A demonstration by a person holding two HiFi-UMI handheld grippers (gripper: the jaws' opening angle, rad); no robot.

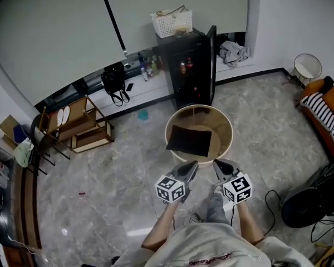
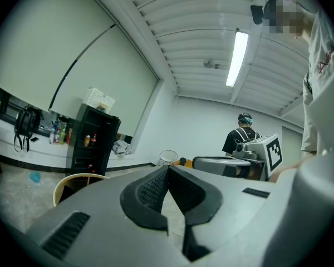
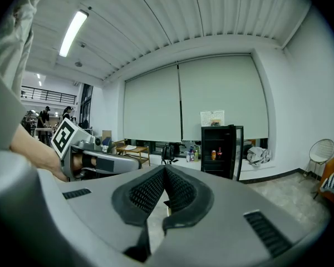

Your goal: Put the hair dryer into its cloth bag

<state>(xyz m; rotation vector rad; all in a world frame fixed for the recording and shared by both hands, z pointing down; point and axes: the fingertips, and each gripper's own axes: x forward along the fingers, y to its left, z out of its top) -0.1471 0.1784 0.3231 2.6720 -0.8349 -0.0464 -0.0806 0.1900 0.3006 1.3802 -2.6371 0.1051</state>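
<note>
A flat black cloth bag (image 1: 189,141) lies on a round wooden table (image 1: 227,128) just ahead of me. I see no hair dryer in any view. My left gripper (image 1: 192,166) and right gripper (image 1: 217,163) hover side by side at the table's near edge, pointing level towards it. Both are shut with nothing between their jaws. In the left gripper view the shut jaws (image 2: 167,169) meet in front of the table rim (image 2: 72,181). The right gripper view shows its own shut jaws (image 3: 165,168), with the left gripper (image 3: 100,161) to their left.
A black cabinet (image 1: 189,71) with a white basket (image 1: 172,22) on top stands behind the table. Wooden shelves (image 1: 80,124) are at the left. At the right are a couch with striped cushions (image 1: 325,110), a white wire chair (image 1: 307,67) and a black fan (image 1: 309,204). A person (image 2: 242,138) stands far off.
</note>
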